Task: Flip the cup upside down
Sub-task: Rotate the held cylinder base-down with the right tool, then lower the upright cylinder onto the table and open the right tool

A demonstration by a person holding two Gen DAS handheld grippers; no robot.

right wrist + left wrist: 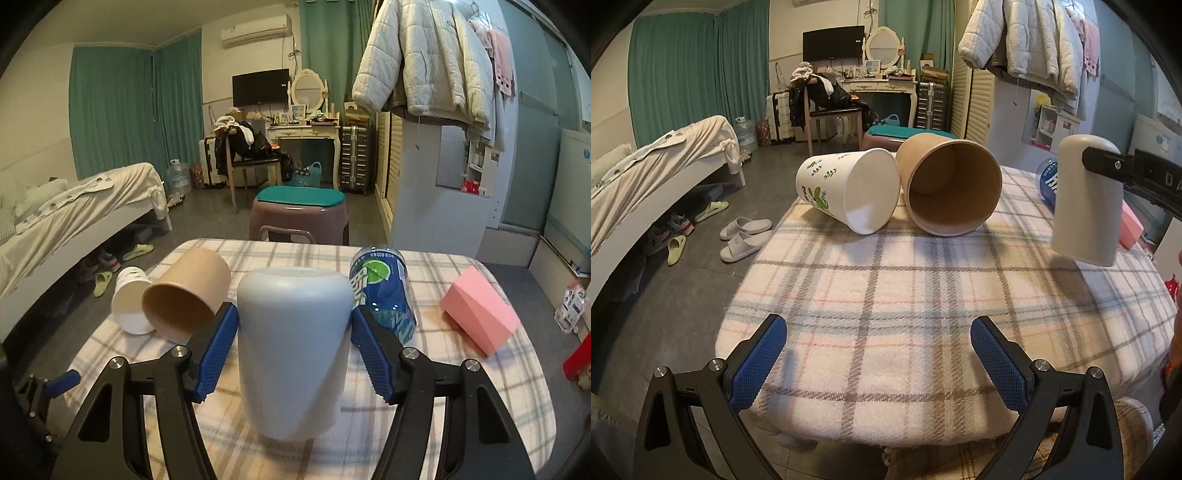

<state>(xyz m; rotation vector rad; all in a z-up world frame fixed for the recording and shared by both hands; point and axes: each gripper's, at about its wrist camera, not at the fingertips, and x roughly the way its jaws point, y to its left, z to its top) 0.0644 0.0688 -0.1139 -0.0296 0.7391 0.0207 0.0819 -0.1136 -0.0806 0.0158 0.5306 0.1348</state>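
Counter [886, 295] under a plaid cloth is carrying everything.

Brown cup [951, 184] is lying on its side at 12 o'clock in the left wrist view, mouth facing the camera. White cup [849, 190] with green leaf print is lying on its side just at its 9 o'clock, rims apparently touching.

Grey cup [293, 350] is sitting closed end up, mouth down, tilted slightly, between the pads [218, 350] of the right hand-held gripper [293, 349]; both pads are pressing its sides. Whether its rim is touching the cloth: cannot tell.

Blue can [384, 291] is standing at 1 o'clock behind the grey cup. Pink block [480, 314] is lying at 3 o'clock, well apart.

Left hand-held gripper [879, 363] is hovering at 6 o'clock over the near counter edge, jaws spread wide, holding nothing.
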